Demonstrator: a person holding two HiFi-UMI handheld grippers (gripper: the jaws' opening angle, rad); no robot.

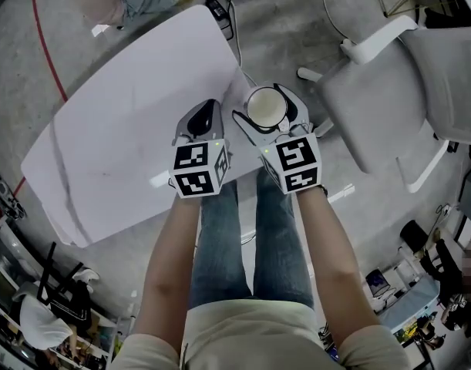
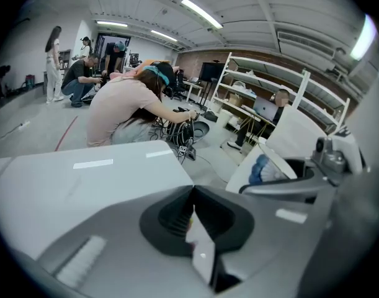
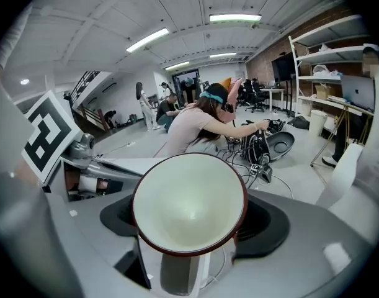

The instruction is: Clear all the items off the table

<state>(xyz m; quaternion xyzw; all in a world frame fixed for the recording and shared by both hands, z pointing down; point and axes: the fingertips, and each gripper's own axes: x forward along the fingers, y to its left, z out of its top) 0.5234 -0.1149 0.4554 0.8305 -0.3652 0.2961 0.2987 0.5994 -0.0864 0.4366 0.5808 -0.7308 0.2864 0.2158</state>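
White-lined cup (image 1: 266,108), dark-red rim: clamped betw. jaws of right gripper (image 1: 269,123), mouth facing the gripper cam. Held clear of white table (image 1: 127,129), just off its near edge by the rt corner. Left gripper (image 1: 203,120): jaws together on thin white slip (image 2: 200,253), kind unclear; at same near edge, beside right gripper. Bkgd: person (image 2: 124,107) crouched over floor cables (image 2: 184,136).

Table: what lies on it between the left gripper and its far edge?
Nothing: the head view shows the table bare from the left gripper to that edge.
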